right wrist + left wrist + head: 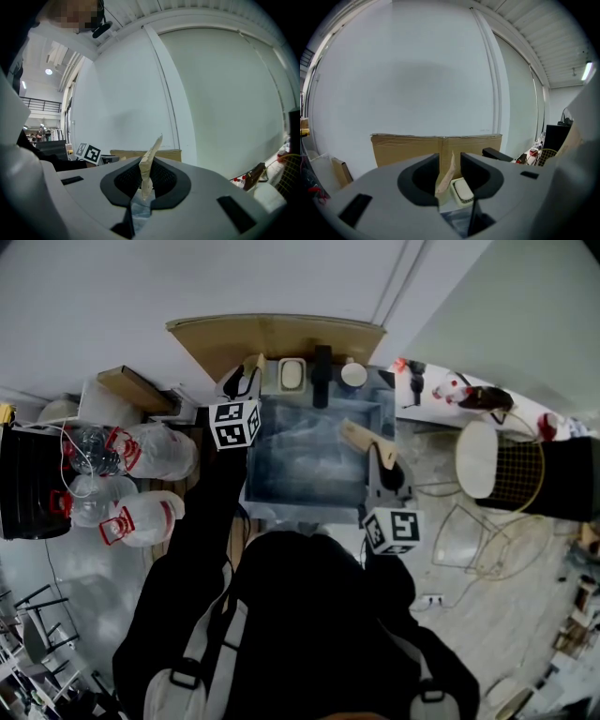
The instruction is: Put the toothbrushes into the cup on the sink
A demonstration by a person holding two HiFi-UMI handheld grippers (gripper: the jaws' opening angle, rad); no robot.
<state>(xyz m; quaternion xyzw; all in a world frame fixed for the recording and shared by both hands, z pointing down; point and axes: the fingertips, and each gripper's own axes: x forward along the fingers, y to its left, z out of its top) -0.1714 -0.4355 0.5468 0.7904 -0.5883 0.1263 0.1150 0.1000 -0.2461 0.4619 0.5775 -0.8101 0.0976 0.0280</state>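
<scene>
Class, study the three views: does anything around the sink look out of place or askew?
The cardboard sheet propped upright behind the sink looks out of place for a washbasin. Also, the wrapped toothbrush between the open jaws of the left gripper leans askew.

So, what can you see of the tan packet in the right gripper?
The tan packet looks like creased kraft paper, long and flat, probably a wrapped toothbrush. The right gripper is shut on its lower part; its pointed free end sticks up, tilted right. The head view shows it above the sink.
</scene>
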